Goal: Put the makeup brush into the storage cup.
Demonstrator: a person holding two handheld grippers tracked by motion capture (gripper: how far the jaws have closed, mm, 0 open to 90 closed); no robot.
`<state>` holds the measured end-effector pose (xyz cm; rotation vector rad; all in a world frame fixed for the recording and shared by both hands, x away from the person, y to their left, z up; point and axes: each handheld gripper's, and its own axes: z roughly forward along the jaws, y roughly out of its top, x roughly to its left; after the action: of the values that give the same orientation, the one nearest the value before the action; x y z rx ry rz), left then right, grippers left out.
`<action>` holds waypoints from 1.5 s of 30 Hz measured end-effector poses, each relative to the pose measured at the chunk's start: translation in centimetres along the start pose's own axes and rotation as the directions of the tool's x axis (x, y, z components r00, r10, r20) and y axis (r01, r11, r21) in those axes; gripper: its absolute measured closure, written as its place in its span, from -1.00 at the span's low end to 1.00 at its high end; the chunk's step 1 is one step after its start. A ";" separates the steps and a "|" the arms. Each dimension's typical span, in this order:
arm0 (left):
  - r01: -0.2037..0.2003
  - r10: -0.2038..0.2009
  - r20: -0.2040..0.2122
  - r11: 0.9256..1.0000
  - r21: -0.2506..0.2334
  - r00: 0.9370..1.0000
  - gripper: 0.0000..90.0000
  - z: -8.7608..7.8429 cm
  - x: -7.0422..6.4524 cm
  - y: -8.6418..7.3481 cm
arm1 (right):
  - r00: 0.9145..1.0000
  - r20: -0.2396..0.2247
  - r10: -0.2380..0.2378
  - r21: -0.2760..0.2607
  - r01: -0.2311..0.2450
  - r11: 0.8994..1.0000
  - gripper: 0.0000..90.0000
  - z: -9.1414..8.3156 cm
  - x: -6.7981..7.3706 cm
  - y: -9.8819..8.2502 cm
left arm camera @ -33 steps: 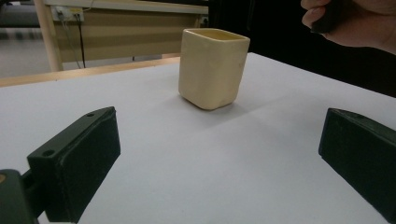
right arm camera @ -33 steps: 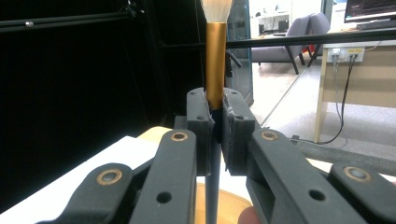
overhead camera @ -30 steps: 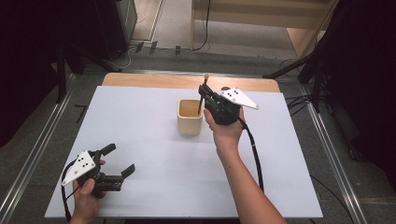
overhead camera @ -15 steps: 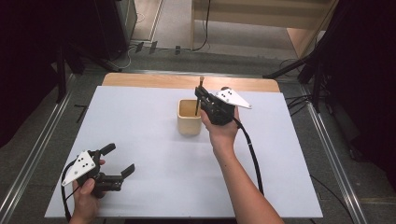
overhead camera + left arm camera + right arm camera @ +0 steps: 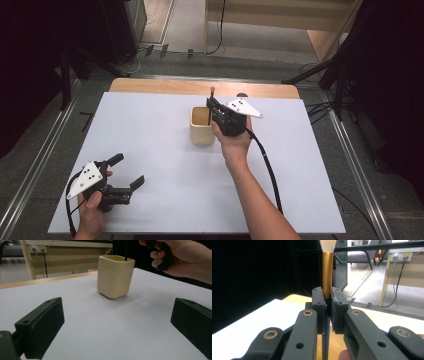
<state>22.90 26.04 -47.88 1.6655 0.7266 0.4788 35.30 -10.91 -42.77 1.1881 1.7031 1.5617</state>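
Now | right gripper (image 5: 327, 308) jaws clamp gold-ferruled brush (image 5: 327, 275) | left gripper (image 5: 125, 172) jaws wide, empty | cream square cup (image 5: 202, 125)

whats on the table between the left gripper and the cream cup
Nothing: in the high view the stretch of white table from the left gripper to the cream cup is bare, and the left gripper view shows the same.

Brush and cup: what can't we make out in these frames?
- Brush tip: bristles cut off by the top edge in the right gripper view.
- Brush handle's lower end: hidden inside the cup in the left gripper view, so contact with the bottom is unclear.
- Right gripper pads on the brush: too small in the high view.
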 end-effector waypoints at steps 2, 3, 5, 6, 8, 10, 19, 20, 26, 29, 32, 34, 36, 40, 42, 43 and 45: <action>-0.004 0.004 0.000 1.000 0.002 1.000 -1.00 0.0 0.0 0.0 | 1.000 -0.003 -0.008 0.007 0.008 1.000 0.87 0.1 0.1 -0.2; -0.002 0.002 -0.001 1.000 0.002 1.000 -1.00 0.0 0.0 0.0 | 1.000 -0.002 -0.016 0.011 0.016 1.000 0.87 0.2 0.1 -0.3; -0.002 0.002 -0.002 1.000 0.001 1.000 -1.00 0.0 0.0 0.0 | 1.000 -0.002 -0.007 0.014 0.007 1.000 0.87 0.3 0.1 -0.7; -0.001 0.001 -0.002 1.000 0.000 1.000 -1.00 0.0 0.0 0.0 | 1.000 0.002 -0.006 0.017 0.006 1.000 0.87 0.3 0.0 -0.8; -0.001 0.001 -0.003 1.000 0.001 1.000 -1.00 0.0 0.0 0.0 | 1.000 0.007 0.000 0.021 0.000 1.000 0.87 0.4 -0.2 -1.1; -0.003 0.003 -0.004 1.000 0.001 1.000 -1.00 0.0 0.1 0.0 | 1.000 0.011 -0.003 0.031 0.003 1.000 0.87 0.5 -0.3 -1.5; -0.008 0.008 -0.010 1.000 0.006 1.000 -1.00 0.0 0.0 0.0 | 0.999 0.011 -0.031 0.083 0.030 0.996 0.87 0.8 -0.1 -3.2; -0.008 0.008 -0.010 1.000 0.006 1.000 -1.00 0.0 0.0 0.0 | 1.000 0.011 -0.028 0.094 0.027 0.995 0.87 0.8 -0.1 -3.3; -0.012 0.012 -0.004 1.000 0.010 1.000 -1.00 0.0 0.0 0.1 | 1.000 -0.028 0.002 0.115 0.002 0.993 0.44 0.2 -0.4 -3.2; -0.012 0.012 -0.005 1.000 0.011 1.000 -1.00 0.0 0.0 0.1 | 1.000 -0.015 -0.005 0.102 0.006 0.995 -0.27 -0.3 -0.4 -2.7; -0.011 0.011 -0.003 1.000 0.010 1.000 -1.00 0.0 0.0 0.1 | 1.000 -0.006 0.002 0.114 -0.001 0.993 -0.73 -0.8 -0.6 -2.4; -0.012 0.012 -0.003 1.000 0.011 1.000 -1.00 0.0 -0.1 0.1 | 1.000 -0.019 -0.010 0.115 0.013 0.993 -0.96 -1.3 -0.8 -2.3; -0.013 0.014 -0.003 1.000 0.012 1.000 -1.00 0.0 -0.1 0.1 | 0.999 -0.046 -0.024 0.111 0.029 0.993 -1.00 -1.8 -1.0 -2.3; -0.016 0.016 -0.002 1.000 0.011 1.000 -1.00 0.0 -0.2 0.2 | 0.998 -0.049 -0.038 0.100 0.043 0.994 -1.00 -2.9 -1.2 -2.3; -0.015 0.015 0.000 1.000 0.011 1.000 -1.00 0.0 -0.2 0.2 | 0.998 -0.053 -0.043 0.093 0.047 0.995 -1.00 -3.5 -1.4 -2.3; -0.016 0.016 -0.001 1.000 0.011 1.000 -1.00 0.0 -0.2 0.2 | 0.998 -0.052 -0.041 0.092 0.046 0.995 -1.00 -3.7 -1.5 -2.4; -0.018 0.018 -0.001 1.000 0.010 1.000 -1.00 0.0 -0.2 0.2 | 0.998 -0.050 -0.041 0.089 0.045 0.995 -1.00 -4.4 -1.8 -2.4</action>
<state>22.80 25.85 -47.69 1.6824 0.7163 0.4893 31.84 -14.49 -44.56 1.1581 1.8351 1.5135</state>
